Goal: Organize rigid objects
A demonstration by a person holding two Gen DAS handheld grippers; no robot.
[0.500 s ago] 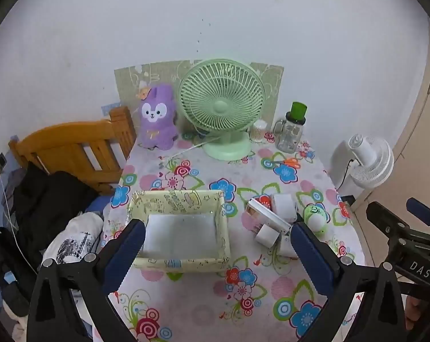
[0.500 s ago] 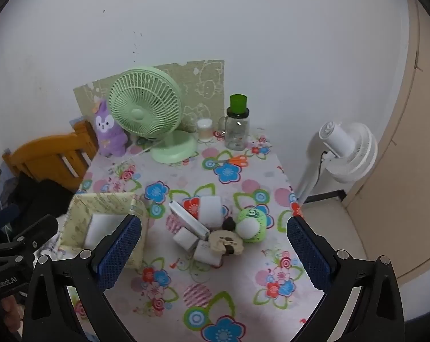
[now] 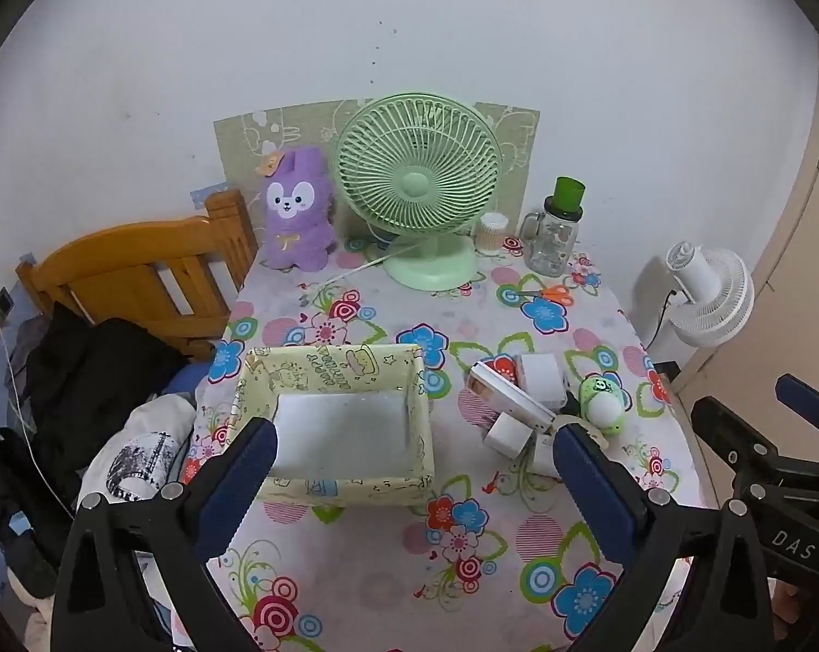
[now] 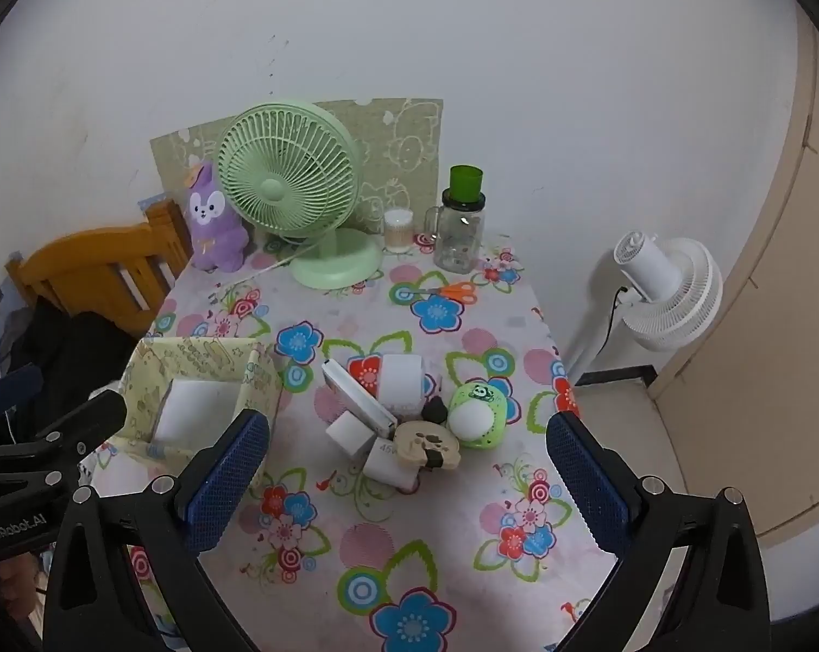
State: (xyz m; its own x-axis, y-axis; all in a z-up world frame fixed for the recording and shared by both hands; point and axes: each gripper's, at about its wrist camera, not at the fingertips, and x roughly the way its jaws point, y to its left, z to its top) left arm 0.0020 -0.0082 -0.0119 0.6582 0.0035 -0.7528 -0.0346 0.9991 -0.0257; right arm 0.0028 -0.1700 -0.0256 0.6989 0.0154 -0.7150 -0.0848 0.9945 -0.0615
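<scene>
A pale yellow patterned box (image 3: 333, 475) (image 4: 192, 358) sits open on the floral tablecloth, with only a white sheet inside. To its right lies a pile of small rigid objects: a flat white case (image 3: 510, 396) (image 4: 358, 394), white blocks (image 3: 507, 434) (image 4: 350, 432), a green and white round toy (image 3: 602, 402) (image 4: 474, 415) and a beige wooden piece (image 4: 428, 443). My left gripper (image 3: 412, 481) is open and empty above the box's near side. My right gripper (image 4: 407, 481) is open and empty, just in front of the pile.
At the back of the table (image 3: 388, 559) stand a green desk fan (image 3: 417, 185), a purple plush rabbit (image 3: 295, 212), a glass jar with a green lid (image 3: 553, 233) and orange scissors (image 3: 550, 293). A wooden bed frame (image 3: 132, 271) is left, a white floor fan (image 3: 708, 293) right.
Both grippers have stayed nearly still; the views have shifted only slightly. Nothing on the table has moved.
</scene>
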